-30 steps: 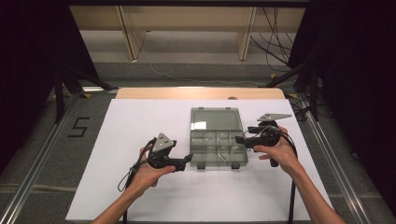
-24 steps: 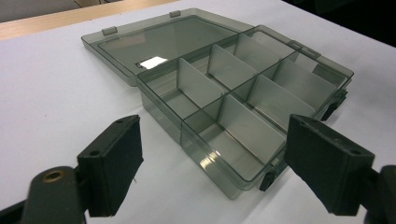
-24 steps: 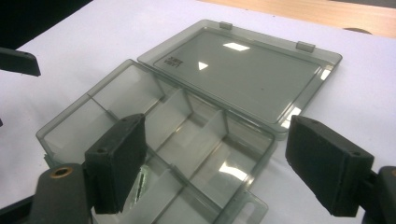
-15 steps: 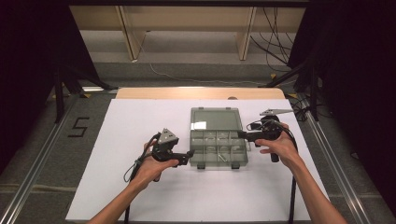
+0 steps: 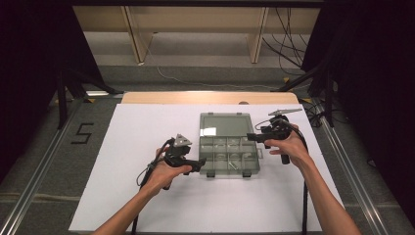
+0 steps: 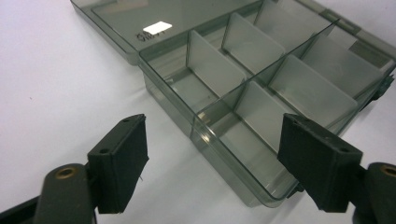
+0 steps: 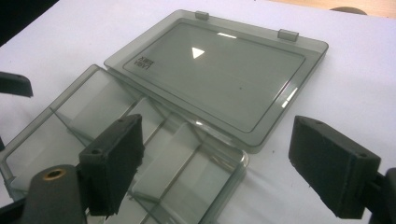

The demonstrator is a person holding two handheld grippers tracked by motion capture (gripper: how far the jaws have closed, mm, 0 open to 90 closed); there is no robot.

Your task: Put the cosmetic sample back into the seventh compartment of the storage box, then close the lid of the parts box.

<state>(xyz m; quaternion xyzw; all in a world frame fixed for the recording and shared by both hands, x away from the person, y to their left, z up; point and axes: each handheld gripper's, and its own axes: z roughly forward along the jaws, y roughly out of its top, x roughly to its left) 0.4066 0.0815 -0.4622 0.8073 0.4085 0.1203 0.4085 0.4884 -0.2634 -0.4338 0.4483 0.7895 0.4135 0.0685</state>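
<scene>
Right tool [image 5: 251, 137] nearer, smoky clear organizer box [image 5: 229, 155] open

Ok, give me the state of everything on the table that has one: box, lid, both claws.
Box: open, flat on the table, dividers in place; a small pale item shows in a near compartment.
Lid: folded fully back, flat on the table.
Left claw: open, at the box's near left corner, gripping nothing.
Right claw: open, over the box's right edge, gripping nothing.
</scene>
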